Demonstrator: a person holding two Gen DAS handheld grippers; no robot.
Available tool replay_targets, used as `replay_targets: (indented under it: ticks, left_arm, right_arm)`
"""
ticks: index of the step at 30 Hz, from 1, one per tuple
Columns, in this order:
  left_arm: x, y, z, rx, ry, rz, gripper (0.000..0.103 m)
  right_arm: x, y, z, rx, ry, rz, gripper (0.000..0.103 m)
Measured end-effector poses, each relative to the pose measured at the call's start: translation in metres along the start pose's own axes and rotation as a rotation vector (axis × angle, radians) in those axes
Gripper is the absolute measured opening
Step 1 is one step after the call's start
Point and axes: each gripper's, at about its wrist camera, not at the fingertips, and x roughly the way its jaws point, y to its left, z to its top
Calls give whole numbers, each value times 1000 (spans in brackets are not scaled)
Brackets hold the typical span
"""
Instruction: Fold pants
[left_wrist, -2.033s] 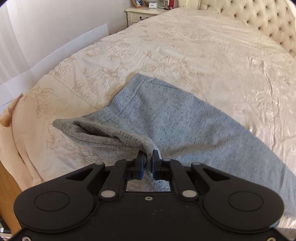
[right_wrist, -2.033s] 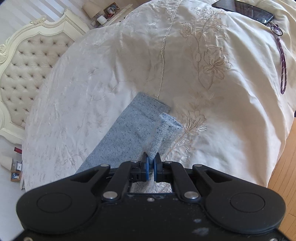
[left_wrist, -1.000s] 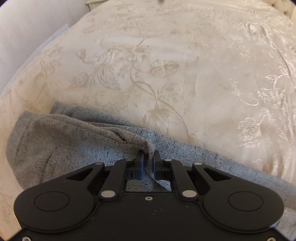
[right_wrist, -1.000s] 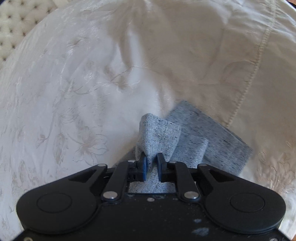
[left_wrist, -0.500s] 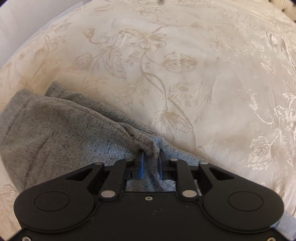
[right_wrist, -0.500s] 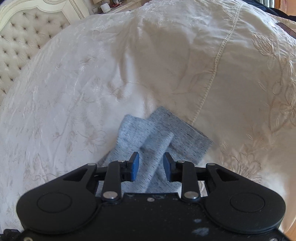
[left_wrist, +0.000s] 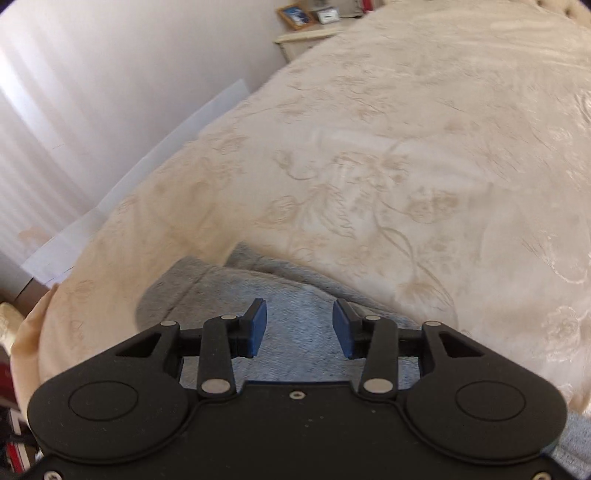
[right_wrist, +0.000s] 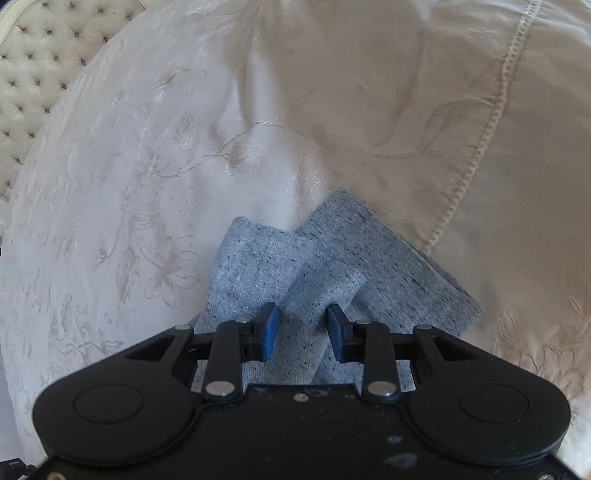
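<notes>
Left gripper jaws apart, above grey pants near bedspread edge. Right gripper jaws apart over overlapped pant legs.

The left gripper hangs over the grey pants with its jaws spread wide, nothing between them. The pants lie on the cream bedspread; a nightstand stands beyond.

Flecked knit pants (matt), satiny bedspread
</notes>
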Motion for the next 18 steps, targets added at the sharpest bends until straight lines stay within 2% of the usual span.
replay_targets:
  ticks: [1, 2, 3, 4, 7, 9, 13, 15, 18]
  left_arm:
    - [1, 2, 0, -10, 15, 6, 51]
    - [3, 4, 1, -15, 35, 3, 51]
    - [6, 6, 2, -21, 52, 2, 51]
    - [8, 8, 3, -22, 63, 8, 51]
    - [24, 1, 10, 59, 164, -3, 51]
    - [32, -6, 13, 127, 212, 30, 51]
    - [37, -27, 4, 313, 207, 86, 51]
    - [36, -34, -2, 379, 192, 98, 51]
    - [28, -37, -11, 427, 165, 73, 51]
  right_arm:
    - [2, 0, 4, 2, 5, 4, 33]
    - [2, 1, 7, -1, 3, 10, 27]
    - [-1, 2, 10, -17, -3, 21, 7]
    - [-4, 3, 11, -43, -5, 21, 6]
    - [-30, 6, 10, -114, -35, 6, 5]
    - [-58, 3, 6, -115, -73, 32, 5]
    - [-105, -8, -16, -103, -115, 13, 6]
    - [-96, -14, -23, -124, -56, -68, 15]
    - [-81, -26, -19, -93, -2, -147, 16]
